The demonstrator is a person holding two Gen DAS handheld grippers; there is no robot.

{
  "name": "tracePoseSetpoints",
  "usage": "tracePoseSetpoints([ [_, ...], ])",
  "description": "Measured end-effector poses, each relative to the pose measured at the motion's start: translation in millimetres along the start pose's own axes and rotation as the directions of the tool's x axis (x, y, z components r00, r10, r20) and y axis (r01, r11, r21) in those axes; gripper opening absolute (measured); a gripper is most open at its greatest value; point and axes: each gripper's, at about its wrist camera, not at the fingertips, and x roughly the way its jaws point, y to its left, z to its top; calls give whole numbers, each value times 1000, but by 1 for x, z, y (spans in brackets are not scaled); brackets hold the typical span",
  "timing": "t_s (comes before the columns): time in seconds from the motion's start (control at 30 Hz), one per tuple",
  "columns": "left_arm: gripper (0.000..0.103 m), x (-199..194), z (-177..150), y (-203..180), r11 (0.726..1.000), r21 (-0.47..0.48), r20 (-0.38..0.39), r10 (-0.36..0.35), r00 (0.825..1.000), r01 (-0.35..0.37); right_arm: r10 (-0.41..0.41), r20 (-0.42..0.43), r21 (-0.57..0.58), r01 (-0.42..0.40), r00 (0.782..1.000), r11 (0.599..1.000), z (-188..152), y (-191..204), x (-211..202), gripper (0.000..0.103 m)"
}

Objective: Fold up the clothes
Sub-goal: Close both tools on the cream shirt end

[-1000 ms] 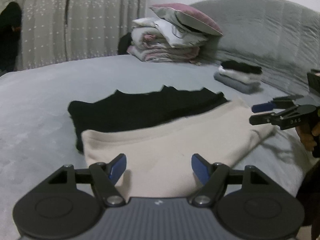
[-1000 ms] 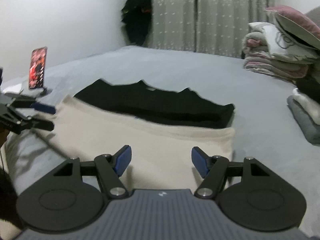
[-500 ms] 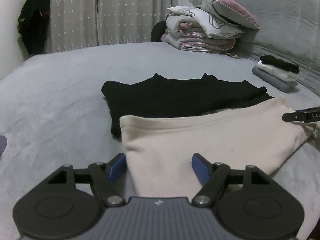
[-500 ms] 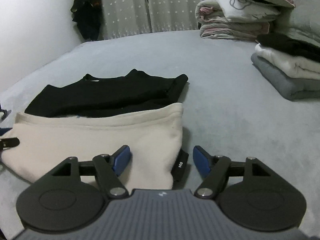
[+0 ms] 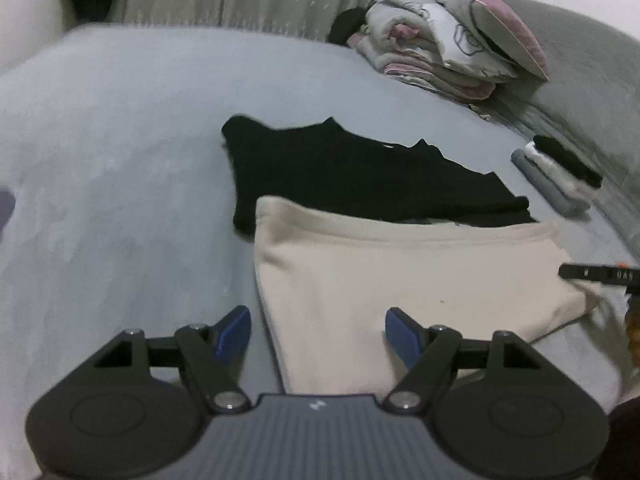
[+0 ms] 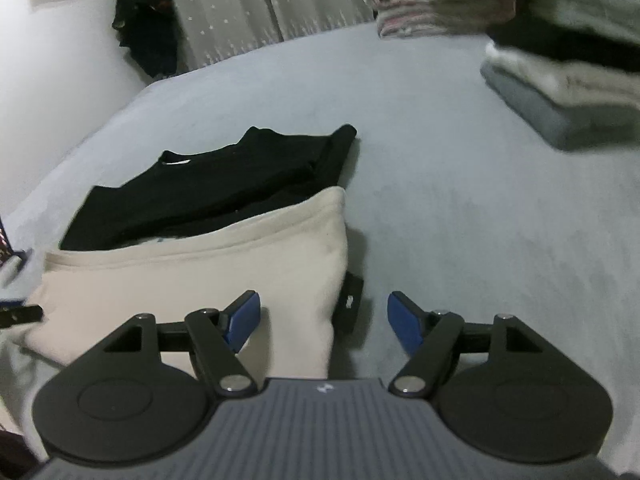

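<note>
**Both claws poised at the cream garment's corners**

A cream garment (image 5: 400,280) lies flat on the grey bed (image 5: 120,200), overlapping a black top (image 5: 360,168). My left gripper (image 5: 318,332) and right gripper (image 6: 324,316) hang released at its near corners — probably to pinch them. Open bedding surrounds both; the folded stack (image 6: 560,92), blurred, sits well apart.

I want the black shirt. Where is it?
In both views the black shirt lies flat mid-bed, just behind the cream garment.
</note>
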Motion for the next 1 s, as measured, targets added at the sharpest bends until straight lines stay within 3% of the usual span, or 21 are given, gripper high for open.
tracePoseSetpoints([
  [0.17,77,-2,3,17,989,-120,-51,-91,995,85,78,-67,97,-71,995,993,0,-14,-11,76],
  [0.3,78,-4,2,33,964,-194,-92,-204,975,184,198,-119,208,-171,973,963,3,-34,-14,77],
  [0.47,74,-1,-4,62,876,-383,-76,-348,935,295,372,-124,400,-296,920,867,2,-64,-12,76],
  [0.53,72,1,-6,64,860,-406,-79,-370,926,309,415,-127,431,-327,901,841,0,-67,-10,76],
  [0.7,69,10,-7,59,842,-420,-100,-414,905,339,462,-159,413,-366,873,834,-3,-56,-7,76],
  [1.0,67,25,-10,50,819,-430,-95,-459,883,379,497,-160,435,-392,853,811,-5,-46,4,70],
])
